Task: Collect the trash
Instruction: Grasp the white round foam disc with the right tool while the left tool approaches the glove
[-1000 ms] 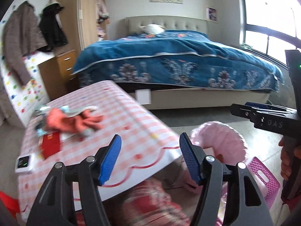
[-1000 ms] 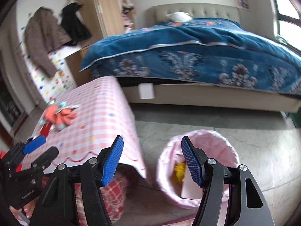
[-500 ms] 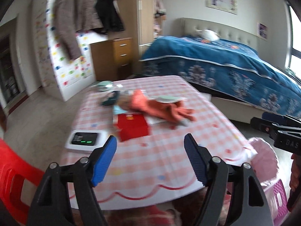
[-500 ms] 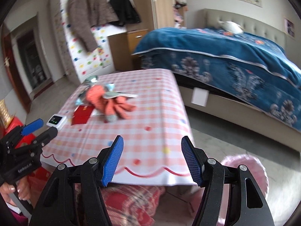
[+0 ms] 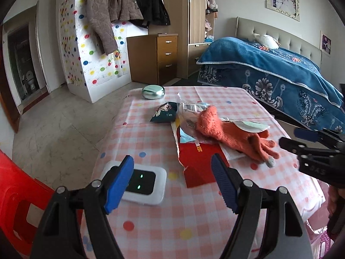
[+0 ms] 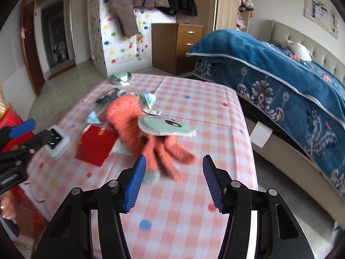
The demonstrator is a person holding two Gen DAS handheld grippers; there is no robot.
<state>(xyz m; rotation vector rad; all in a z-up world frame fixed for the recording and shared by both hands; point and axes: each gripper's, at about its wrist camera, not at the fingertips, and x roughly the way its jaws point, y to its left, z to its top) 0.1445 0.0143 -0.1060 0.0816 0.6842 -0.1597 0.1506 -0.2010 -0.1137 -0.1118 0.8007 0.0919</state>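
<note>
The left gripper (image 5: pixel 172 181) hangs over the near edge of the checked table (image 5: pixel 163 226), jaws apart and empty. Under its left finger lies a white device (image 5: pixel 148 185); just beyond its right finger lies a torn red packet (image 5: pixel 198 161). The right gripper (image 6: pixel 173 178) has just been narrowing its jaws, nothing between them, and points at the fingertips of an orange glove (image 6: pixel 138 129). Wrappers (image 5: pixel 189 112) lie heaped under and beside the glove, mid-table. Farther off stands a round tin (image 5: pixel 153 92).
</note>
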